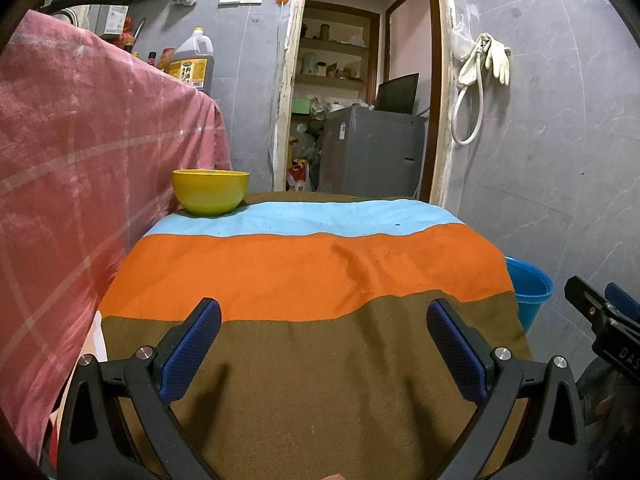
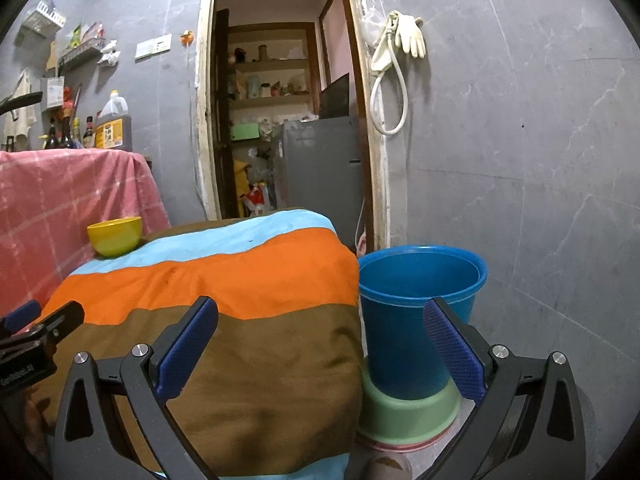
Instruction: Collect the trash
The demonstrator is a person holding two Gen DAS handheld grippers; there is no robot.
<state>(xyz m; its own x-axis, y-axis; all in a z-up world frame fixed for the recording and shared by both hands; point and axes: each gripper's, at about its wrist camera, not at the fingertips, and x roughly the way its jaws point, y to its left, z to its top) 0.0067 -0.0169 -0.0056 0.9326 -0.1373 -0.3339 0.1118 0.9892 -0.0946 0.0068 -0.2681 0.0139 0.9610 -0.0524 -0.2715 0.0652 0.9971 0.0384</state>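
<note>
Grey marbled wall tiles (image 2: 520, 160) back the whole scene, broken by a doorway with a chipped pale frame (image 2: 204, 120) that opens onto cluttered shelves. Nearer than the doorway stands a counter draped in a soft striped cloth (image 1: 304, 272) with bands of sky blue, orange and olive brown, slightly rumpled along the orange band. Left of this cloth hangs a faded pink checked fabric (image 1: 80, 140). Off the cloth's right edge sits a smooth, round blue plastic bucket (image 2: 416, 320), tapering downward and nested in a pale green basin (image 2: 404, 416); what it holds cannot be seen. On the cloth's far left corner rests a glossy yellow bowl (image 1: 211, 192). No loose trash shows on the cloth. Over the brown band the left gripper (image 1: 324, 320) has its blue, dimpled fingers (image 1: 192, 352) spread wide, holding nothing. Above the cloth's right edge and the bucket, the right gripper (image 2: 320, 320) likewise stands wide and empty.
</note>
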